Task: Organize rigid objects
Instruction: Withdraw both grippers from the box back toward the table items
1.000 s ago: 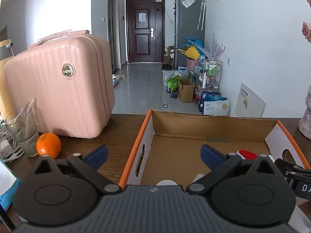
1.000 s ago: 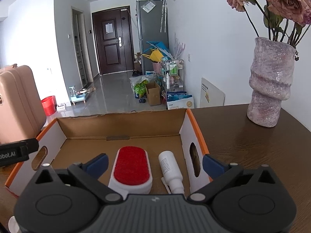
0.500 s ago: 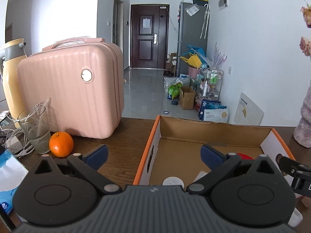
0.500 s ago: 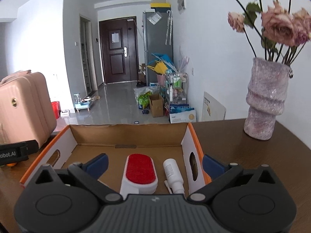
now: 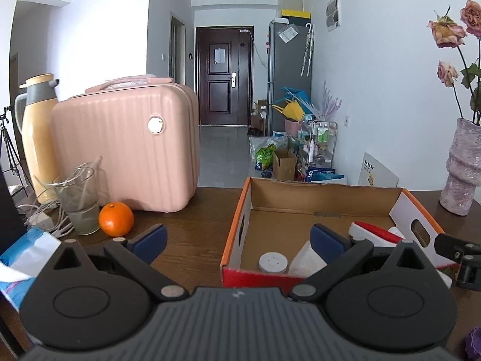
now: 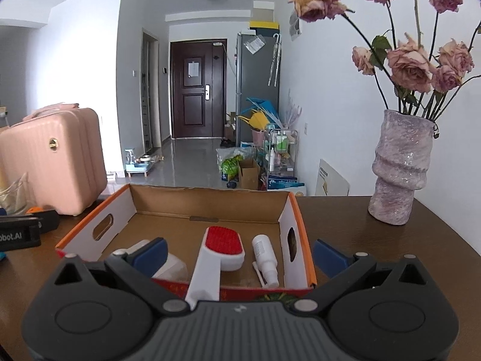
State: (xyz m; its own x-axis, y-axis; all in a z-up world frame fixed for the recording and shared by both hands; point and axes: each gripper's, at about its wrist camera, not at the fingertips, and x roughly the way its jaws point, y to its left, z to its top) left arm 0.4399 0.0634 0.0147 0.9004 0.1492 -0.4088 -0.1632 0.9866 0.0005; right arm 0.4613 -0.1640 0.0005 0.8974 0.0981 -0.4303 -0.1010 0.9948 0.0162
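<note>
Worktop (image 5: 195,219) of dark brown wood carries everything. Far left stands one tall cream flask (image 5: 36,138) with a grey top, then one ribbed pink hard-shell case (image 5: 126,153) with rounded corners. In front of it sit one clear glass (image 5: 79,201) and one round orange (image 5: 116,219), just beside each other. The left gripper (image 5: 237,237) hangs with jaws wide and nothing between them. Right of centre lies one open cardboard box (image 6: 207,201), orange-edged with oval hand-holes. Inside it are one white brush (image 6: 219,255) with a red bristle pad, one small white spray bottle (image 6: 264,254) lying flat, and one white cone-shaped bottle (image 5: 306,263) beside a round white cap (image 5: 273,262). The right gripper (image 6: 240,252) also has its jaws wide and bare. Far right, one rough, ridged lilac vase (image 6: 398,168) holds faded pink roses (image 6: 412,63).
</note>
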